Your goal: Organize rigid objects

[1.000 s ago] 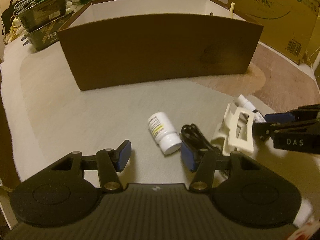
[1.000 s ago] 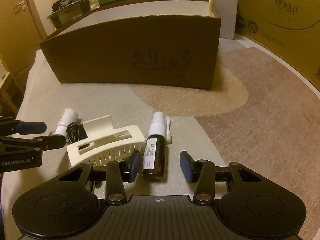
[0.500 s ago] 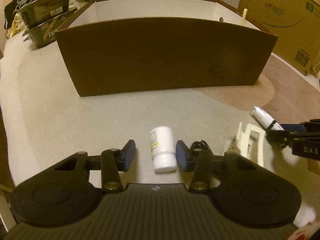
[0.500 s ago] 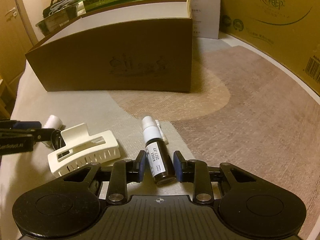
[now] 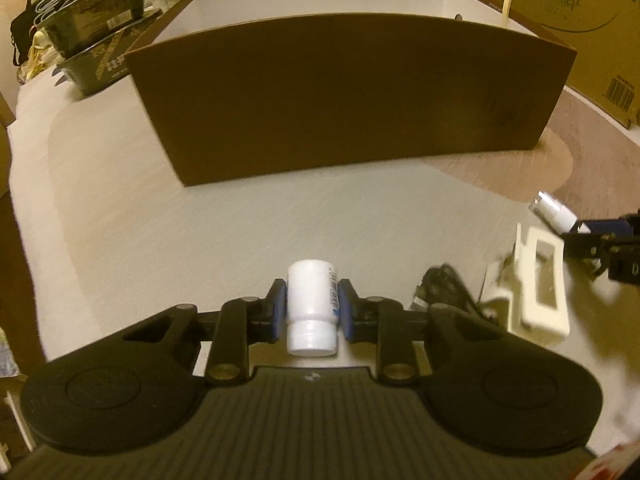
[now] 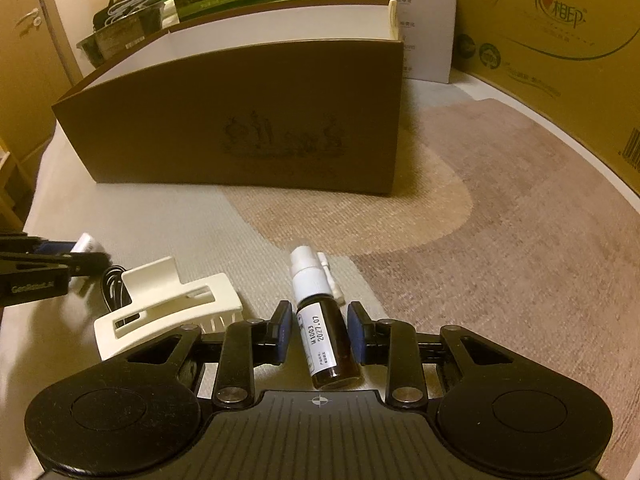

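Note:
My left gripper [image 5: 312,292] has a white pill bottle [image 5: 312,308] lying between its blue pads, cap toward the camera. The jaws are closing and the pads press its sides. My right gripper [image 6: 320,314] holds a brown spray bottle [image 6: 328,344] with a white nozzle, one pad on each side of it. A cream hair claw clip [image 6: 168,300] and a black cable [image 6: 114,284] lie on the mat between the two grippers. The left gripper [image 6: 48,260] also shows at the left edge of the right wrist view.
A large brown open box [image 5: 352,92] with a white inside stands just beyond the objects. Cardboard cartons [image 6: 560,40] line the right side, and dark trays [image 5: 100,40] sit at the back left. The mat turns from grey to brown toward the right.
The left gripper came over the white pill bottle and closed onto it. The right gripper's jaws narrowed from wide apart to the sides of the brown spray bottle.

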`<state>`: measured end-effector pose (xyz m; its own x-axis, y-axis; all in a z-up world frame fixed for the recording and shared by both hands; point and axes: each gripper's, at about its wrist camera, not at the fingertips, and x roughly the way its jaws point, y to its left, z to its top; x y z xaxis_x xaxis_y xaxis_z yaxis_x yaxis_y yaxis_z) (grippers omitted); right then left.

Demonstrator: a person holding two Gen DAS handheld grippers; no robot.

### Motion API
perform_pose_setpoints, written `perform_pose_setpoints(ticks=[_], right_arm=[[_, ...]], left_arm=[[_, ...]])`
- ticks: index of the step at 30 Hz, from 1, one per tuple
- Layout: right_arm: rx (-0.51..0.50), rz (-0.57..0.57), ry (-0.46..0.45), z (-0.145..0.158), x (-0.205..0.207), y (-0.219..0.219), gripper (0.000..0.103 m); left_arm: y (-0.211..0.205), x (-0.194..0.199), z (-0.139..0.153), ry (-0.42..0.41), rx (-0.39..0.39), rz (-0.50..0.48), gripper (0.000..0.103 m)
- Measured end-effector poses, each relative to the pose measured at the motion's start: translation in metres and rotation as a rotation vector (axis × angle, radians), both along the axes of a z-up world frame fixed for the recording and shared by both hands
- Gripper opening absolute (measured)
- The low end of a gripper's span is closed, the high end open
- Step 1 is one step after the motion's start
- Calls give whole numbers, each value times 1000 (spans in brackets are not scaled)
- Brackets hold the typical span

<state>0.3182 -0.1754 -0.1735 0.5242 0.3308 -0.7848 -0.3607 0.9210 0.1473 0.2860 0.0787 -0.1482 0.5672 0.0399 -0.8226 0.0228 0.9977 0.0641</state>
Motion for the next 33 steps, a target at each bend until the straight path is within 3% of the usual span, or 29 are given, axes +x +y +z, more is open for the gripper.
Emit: perform_pose_setpoints(ticks=[16,33], right_arm=[[-28,24,-15,-1,-7,3,24],[39,35,-27,18,-19,-2,24]], left_arm=[[12,-25,0,11,-26,33,24],[14,-34,14,-14,-32,31,24]])
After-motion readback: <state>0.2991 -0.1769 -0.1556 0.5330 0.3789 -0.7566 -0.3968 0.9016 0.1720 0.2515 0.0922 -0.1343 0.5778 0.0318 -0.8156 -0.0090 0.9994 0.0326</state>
